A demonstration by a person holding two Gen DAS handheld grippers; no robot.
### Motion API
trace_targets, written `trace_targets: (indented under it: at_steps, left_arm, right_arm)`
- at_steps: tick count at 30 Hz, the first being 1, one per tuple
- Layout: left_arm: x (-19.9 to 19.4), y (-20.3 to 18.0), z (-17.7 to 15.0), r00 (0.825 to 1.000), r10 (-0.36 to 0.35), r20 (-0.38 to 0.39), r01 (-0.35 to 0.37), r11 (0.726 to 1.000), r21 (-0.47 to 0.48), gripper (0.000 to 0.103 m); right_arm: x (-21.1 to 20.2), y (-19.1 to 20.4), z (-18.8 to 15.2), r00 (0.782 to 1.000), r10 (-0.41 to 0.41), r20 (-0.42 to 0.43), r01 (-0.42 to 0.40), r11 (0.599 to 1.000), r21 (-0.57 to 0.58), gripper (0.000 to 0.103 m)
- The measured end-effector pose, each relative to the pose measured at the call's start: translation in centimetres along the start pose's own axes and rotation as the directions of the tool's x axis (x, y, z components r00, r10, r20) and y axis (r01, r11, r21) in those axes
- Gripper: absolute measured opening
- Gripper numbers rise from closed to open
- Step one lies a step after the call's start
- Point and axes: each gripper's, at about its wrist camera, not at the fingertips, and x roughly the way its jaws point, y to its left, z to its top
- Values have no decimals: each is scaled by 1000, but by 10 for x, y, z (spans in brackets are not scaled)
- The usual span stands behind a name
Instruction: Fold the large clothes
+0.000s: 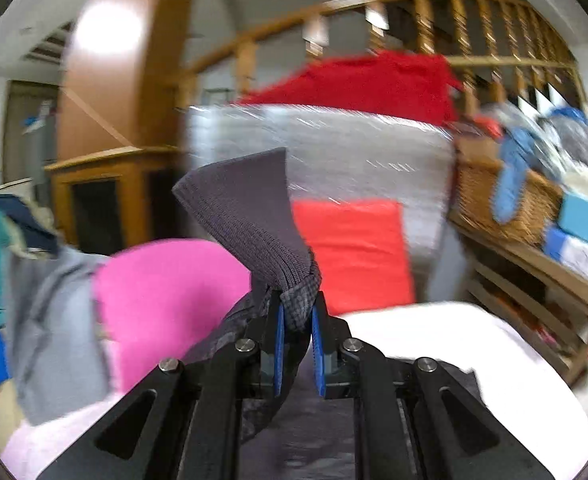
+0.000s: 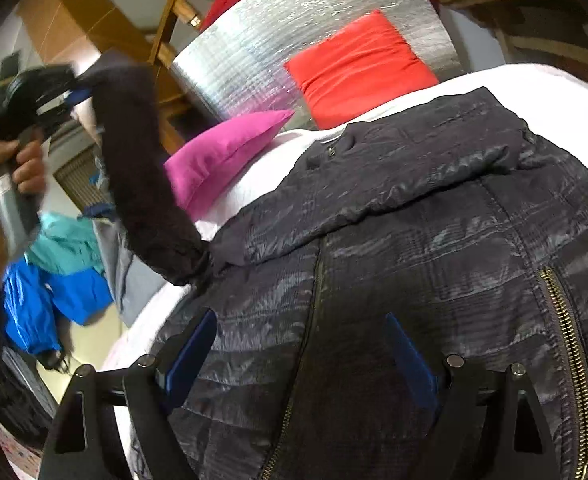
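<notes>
Two claws: left claw (image 1: 297, 322), raised in a hand (image 2: 12, 184), clamps the jacket (image 2: 413, 240) cuff (image 1: 250, 216); right claw (image 2: 297, 344) hovers wide above the jacket, pointing downward.

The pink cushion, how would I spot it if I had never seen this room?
Find the white bed with the dark quilted jacket spread on it, then the shiny silver panel standing behind. Two cushions lie at the foot of that panel. The pink cushion is the magenta one lying nearer the raised sleeve; the other, the red cushion, is orange-red.
</notes>
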Motion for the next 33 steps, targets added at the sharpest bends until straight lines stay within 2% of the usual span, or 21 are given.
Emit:
trace_targets:
  at_steps: [1, 4, 8, 11, 14, 18, 21, 22, 23, 25, 27, 33]
  left_arm:
    - [-2, -14, -14, 1000, -21, -20, 21, 1000, 9, 13]
    - [36, -56, -47, 991, -64, -120, 69, 997, 39, 13]
    - [66, -94, -99, 967, -64, -247, 82, 994, 67, 13]
    - [87, -110, -128, 950, -46, -309, 72, 995, 74, 13]
    - [94, -113, -146, 945, -24, -327, 58, 994, 97, 13]
    - [92, -118, -141, 952, -14, -307, 52, 992, 115, 13]
    - [107, -130, -148, 931, -56, -360, 108, 986, 124, 22]
    - [113, -133, -152, 924, -63, -378, 120, 984, 129, 33]
    - [114, -133, -156, 919, -68, -388, 128, 983, 130, 37]
    - [116, -129, -160, 919, -67, -389, 115, 988, 101, 40]
    - [119, -121, -163, 906, -83, -415, 118, 991, 60, 45]
    - [113, -96, -170, 906, -93, -414, 107, 994, 10, 67]
  right_arm:
    - [-2, -3, 2, 1000, 7, 5, -7, 1000, 16, 88]
    - [-8, -13, 6, 999, 20, 27, -22, 997, 73, 88]
    - [-15, -28, 11, 998, 20, 56, -28, 988, 152, 88]
    - [-20, -42, 14, 997, 12, 77, -29, 974, 223, 88]
    - [-22, -56, 15, 996, 9, 86, -33, 957, 289, 88]
    - [-26, -63, 17, 995, -7, 100, -25, 948, 316, 88]
    - [-32, -61, 19, 992, -28, 122, -11, 953, 304, 88]
    - [-32, -62, 19, 992, -32, 123, -6, 953, 301, 88]
    - [-32, -61, 18, 992, -40, 121, 2, 954, 299, 88]
    - [-31, -61, 18, 991, -56, 120, 18, 956, 293, 88]
    - [-33, -62, 19, 990, -73, 123, 35, 956, 291, 88]
    - [-30, -64, 18, 989, -90, 113, 55, 957, 285, 88]
